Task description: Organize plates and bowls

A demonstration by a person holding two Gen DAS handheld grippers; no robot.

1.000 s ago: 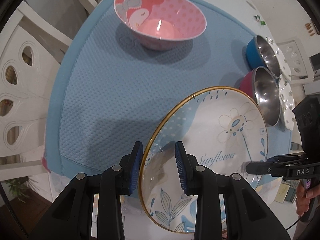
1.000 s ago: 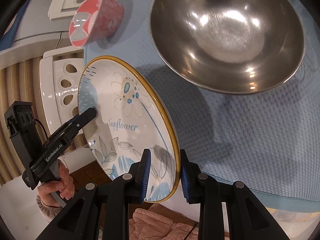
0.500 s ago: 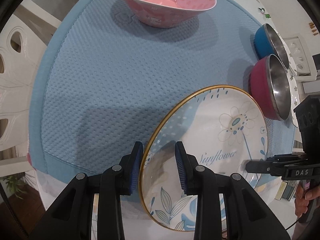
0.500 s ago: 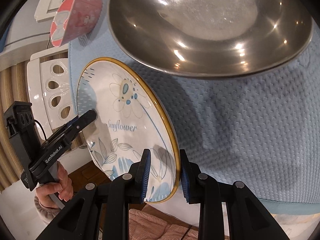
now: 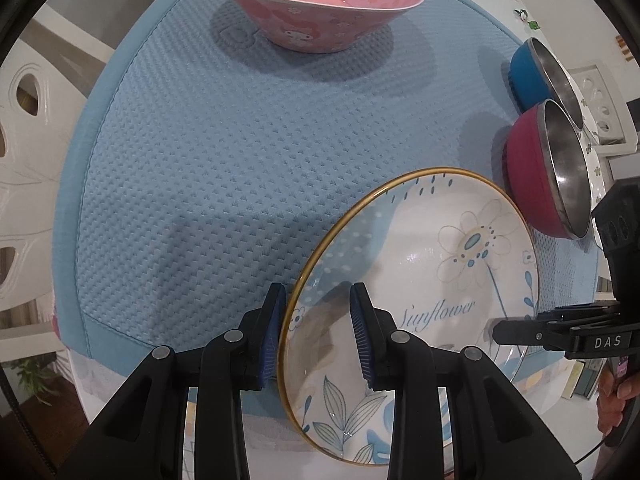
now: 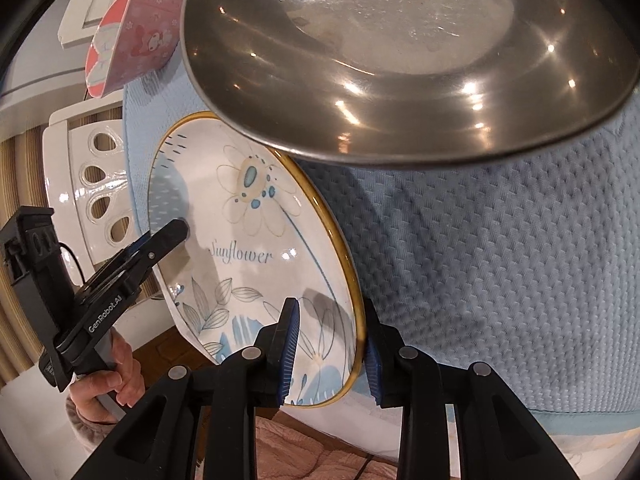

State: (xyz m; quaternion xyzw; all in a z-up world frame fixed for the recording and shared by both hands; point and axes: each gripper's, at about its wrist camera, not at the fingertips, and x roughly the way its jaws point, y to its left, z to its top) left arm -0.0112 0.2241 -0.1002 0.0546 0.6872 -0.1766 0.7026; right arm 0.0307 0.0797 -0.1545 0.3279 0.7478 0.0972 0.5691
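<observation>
The plate [image 5: 420, 280] hangs between both grippers, one on each side of its rim, above the near edge of the blue mat [image 5: 224, 168]. The left gripper [image 5: 316, 332] has its jaws narrow around the rim, one pad under and one inside the well; the right gripper [image 6: 330, 350] straddles the opposite rim the same way. Whether the pads actually press the glaze I cannot tell for sure, but the plate rides level between them, so both appear to be gripping.

To do this step well, I judge both hands should travel together at one height, so the plate does not twist out of either grip. The steel bowl [image 6: 400, 52] looms just beyond the plate's far rim in the right view, so the plate should go down short of it, or be lifted over. Release only once the base rests flat.

The plate is white and glossy with a gold rim, a pale flower with a blue centre, blue leaves and the word "Sunflower". Its glaze looks slippery. A pink bowl [image 5: 320, 4] sits at the mat's far edge.
</observation>
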